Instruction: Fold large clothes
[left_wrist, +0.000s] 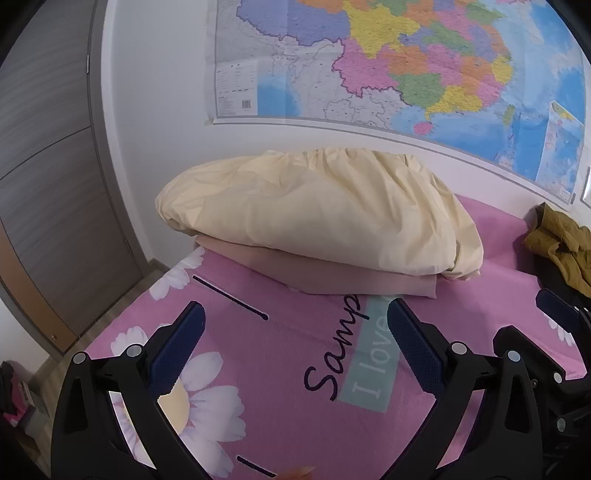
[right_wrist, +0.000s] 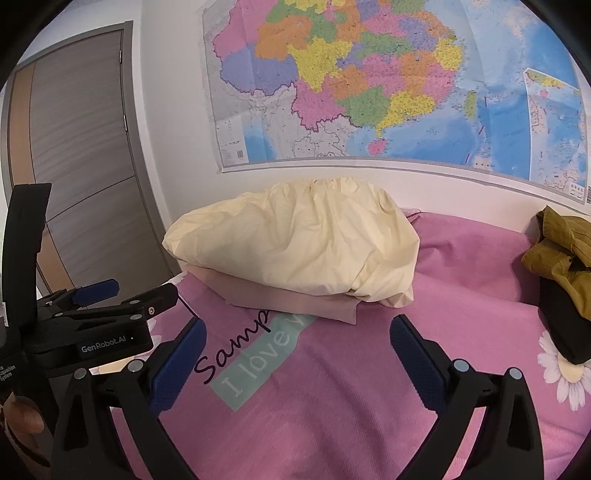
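The left wrist view is showing the floor (left_wrist: 122, 295) beside the bed, which the right wrist view is not showing. The right wrist view is showing the left tool (right_wrist: 110, 295) from the side, with a person's hand (right_wrist: 22, 417) peeking out under it. Both tools are hanging over the pink bed cover (left_wrist: 295, 387), side by side, pointing at the wall map (left_wrist: 406, 66). The left tool (left_wrist: 295, 325) is standing wide open with nothing in it. The right tool (right_wrist: 297, 332) is wide open and empty too. The yellow cloth (left_wrist: 317, 214) is lying in a puffy heap on a folded pink cloth (left_wrist: 332, 273) near the wall. A mustard-brown garment (right_wrist: 561, 243) is sitting crumpled at the right, on top of something dark (right_wrist: 565, 325).
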